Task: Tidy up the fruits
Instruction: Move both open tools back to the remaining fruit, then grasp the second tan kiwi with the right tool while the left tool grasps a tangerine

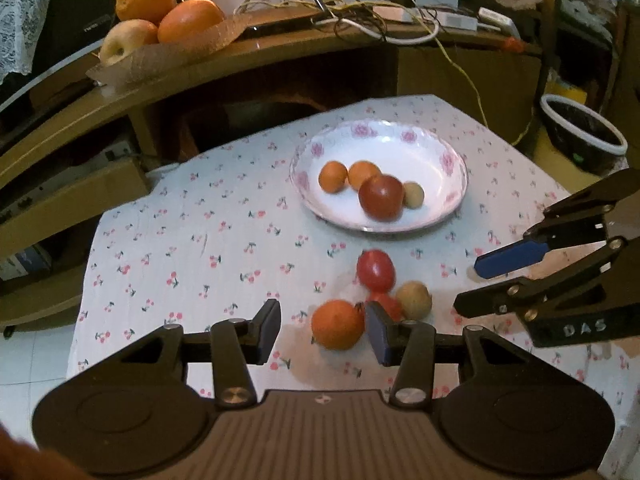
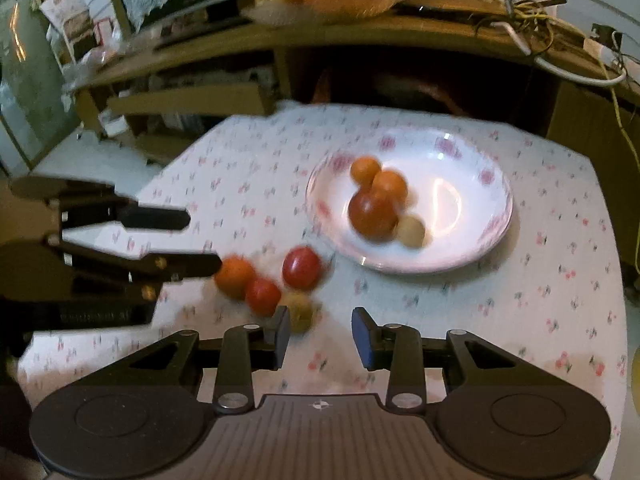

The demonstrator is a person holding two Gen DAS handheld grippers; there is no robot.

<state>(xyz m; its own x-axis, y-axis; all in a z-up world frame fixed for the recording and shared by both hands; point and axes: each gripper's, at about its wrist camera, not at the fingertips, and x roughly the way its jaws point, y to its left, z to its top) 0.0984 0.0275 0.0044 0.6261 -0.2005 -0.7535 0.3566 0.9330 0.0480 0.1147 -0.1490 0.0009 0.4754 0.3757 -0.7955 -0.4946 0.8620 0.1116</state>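
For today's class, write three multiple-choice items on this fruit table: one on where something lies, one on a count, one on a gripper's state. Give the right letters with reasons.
1. Where is the loose orange fruit?
A. on the cloth beside the left gripper
B. in the plate
C. on the wooden shelf

2. How many fruits lie in the plate?
A. two
B. four
C. six

3. How does the right gripper stand?
A. shut on a tomato
B. shut and empty
C. open and empty

Answers:
1 A: it lies on the tablecloth, just ahead of the left gripper, near one finger.
2 B: two small oranges, one tomato and one pale fruit show there.
3 C: its fingers stand apart with only cloth between them.
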